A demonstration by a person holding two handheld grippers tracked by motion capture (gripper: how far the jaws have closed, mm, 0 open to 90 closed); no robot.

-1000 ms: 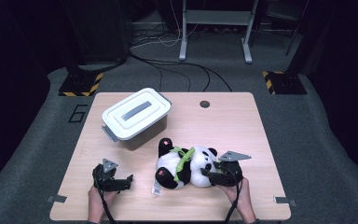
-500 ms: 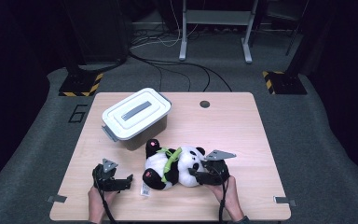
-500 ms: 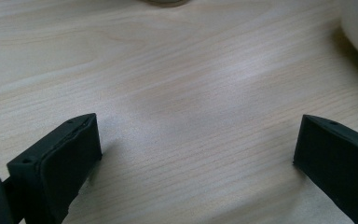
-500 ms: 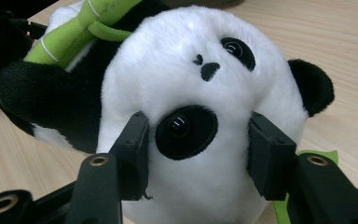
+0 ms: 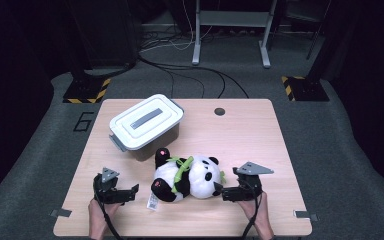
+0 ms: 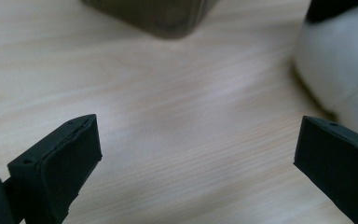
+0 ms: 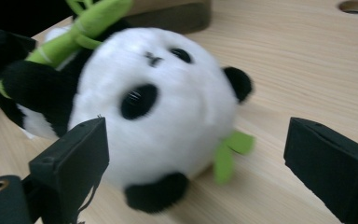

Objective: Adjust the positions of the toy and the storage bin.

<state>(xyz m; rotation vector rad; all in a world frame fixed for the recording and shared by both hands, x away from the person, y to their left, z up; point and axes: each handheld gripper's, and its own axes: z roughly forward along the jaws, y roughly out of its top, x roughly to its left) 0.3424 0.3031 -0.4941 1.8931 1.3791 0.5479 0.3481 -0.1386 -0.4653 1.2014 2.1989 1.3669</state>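
High view: the plush panda (image 5: 187, 176) lies on its side on the wooden table (image 5: 250, 135), between the two grippers, its head toward the right gripper (image 5: 229, 192) and its feet toward the left gripper (image 5: 130, 193). Its long axis runs roughly across the table, from one hand to the other, so each gripper faces one end of it. The right gripper has just been opening its jaws, and in the right gripper view they stand wide apart with the panda's head (image 7: 168, 107) just ahead of them and toward the left-hand fingertip (image 7: 81, 149), not pressed by either pad; it is released, holding nothing. The left gripper is also spread open, with bare tabletop between its fingers (image 6: 70, 158) and the panda's white body (image 6: 340, 70) off beyond the right-hand finger. The right hand (image 5: 257, 212) looks the nearer of the two, almost touching the head, while the left sits a little apart from the feet and the paper tag (image 5: 153, 201). The lidded storage box (image 5: 146, 125) stands beyond the toy, away from both sets of fingers.
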